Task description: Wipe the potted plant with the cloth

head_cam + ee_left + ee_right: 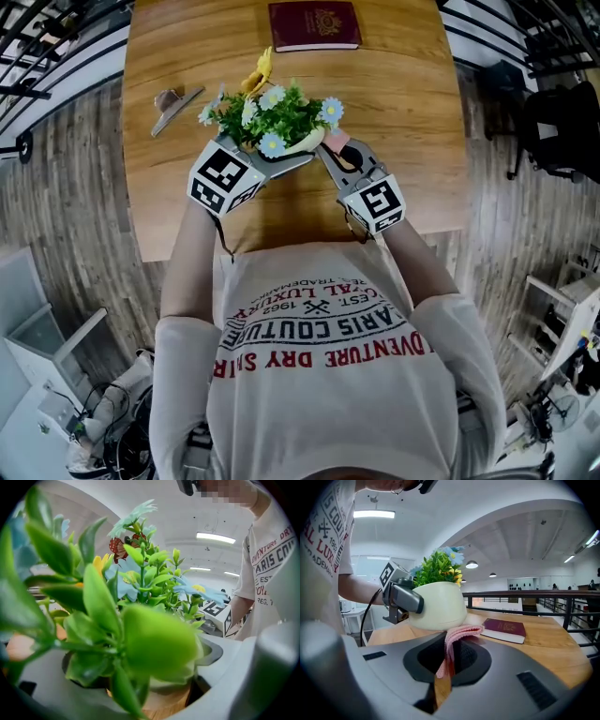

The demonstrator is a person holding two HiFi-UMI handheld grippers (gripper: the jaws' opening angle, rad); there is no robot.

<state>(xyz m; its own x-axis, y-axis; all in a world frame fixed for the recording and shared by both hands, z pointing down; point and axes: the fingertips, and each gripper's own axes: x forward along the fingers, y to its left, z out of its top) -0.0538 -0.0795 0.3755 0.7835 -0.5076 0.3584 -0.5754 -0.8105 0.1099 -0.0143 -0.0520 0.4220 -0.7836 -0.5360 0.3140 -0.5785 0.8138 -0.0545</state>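
Potted plant [274, 117]: on the wooden table [412, 141], near its front edge, between both grippers.
Hidden: pot lost behind blurred leaves in the left gripper view.
Look: cream pot, green leaves, blue, white and yellow flowers.
Left gripper [281, 161]: clamped on the pot.
Right gripper [330, 150]: pinching the pink cloth [457, 634], which touches the pot's lower side.
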